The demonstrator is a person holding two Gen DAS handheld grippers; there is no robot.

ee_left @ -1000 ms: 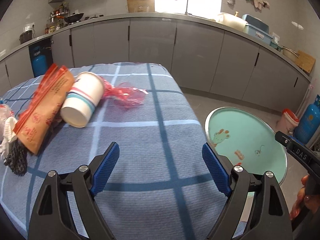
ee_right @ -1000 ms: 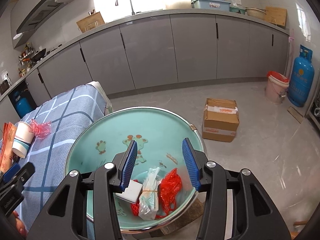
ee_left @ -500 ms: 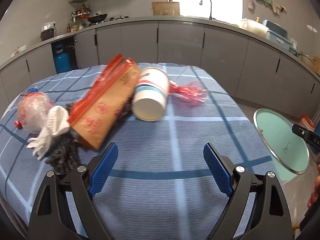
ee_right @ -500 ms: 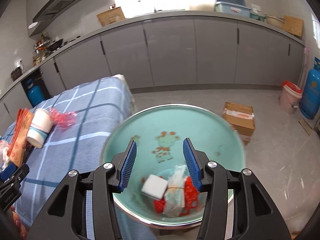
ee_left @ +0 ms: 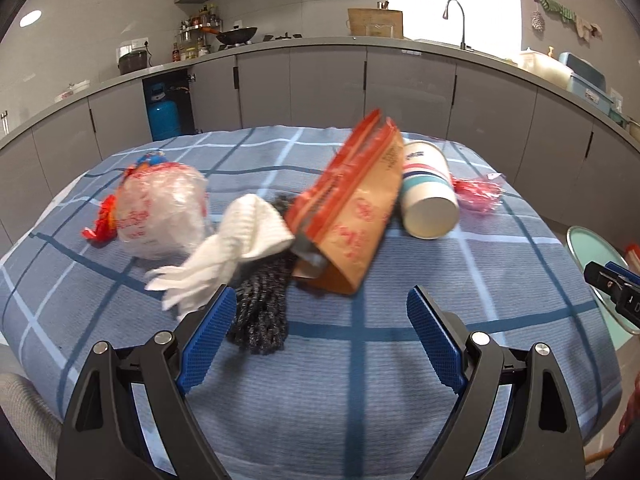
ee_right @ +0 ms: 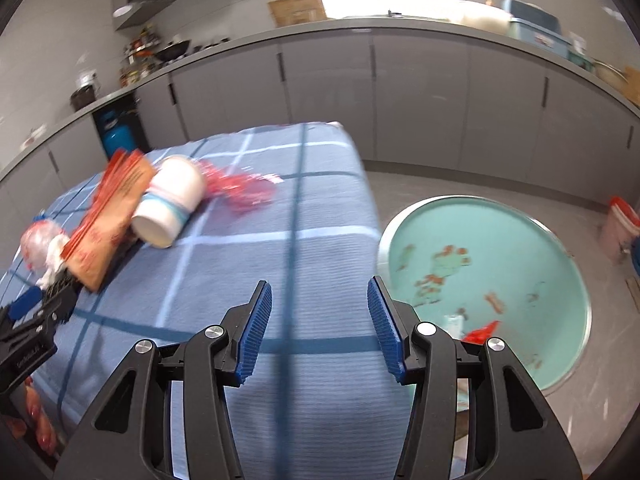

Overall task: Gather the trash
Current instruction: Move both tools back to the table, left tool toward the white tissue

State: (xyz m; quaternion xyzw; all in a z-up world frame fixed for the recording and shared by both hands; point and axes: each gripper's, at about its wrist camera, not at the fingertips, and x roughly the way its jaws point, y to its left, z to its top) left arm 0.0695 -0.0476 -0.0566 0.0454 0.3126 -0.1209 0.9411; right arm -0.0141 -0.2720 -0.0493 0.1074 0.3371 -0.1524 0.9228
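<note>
Trash lies on the blue checked tablecloth (ee_left: 360, 380): a tipped paper cup (ee_left: 428, 196), a brown and red snack bag (ee_left: 352, 216), a red plastic wrapper (ee_left: 478, 194), a clear plastic bag (ee_left: 160, 216), a white cloth (ee_left: 240, 252) and a dark knitted piece (ee_left: 264, 308). My left gripper (ee_left: 318, 336) stands open just short of the pile, holding nothing. My right gripper (ee_right: 318, 320) is open and empty over the table's right part; the cup (ee_right: 170, 204), bag (ee_right: 108, 216) and wrapper (ee_right: 244, 190) lie to its upper left. The teal basin (ee_right: 520, 248) on the floor holds several scraps.
Grey kitchen cabinets (ee_left: 328, 88) and a worktop run behind the table. A blue gas bottle (ee_left: 168, 112) stands in an open cabinet. A pink bucket (ee_right: 620, 232) sits on the floor to the right. The other gripper's tip (ee_left: 612, 284) shows at the right edge.
Both grippers swung left. The left view now takes in the whole pile instead of the table's right half. The right gripper left the basin and now hangs over the tablecloth.
</note>
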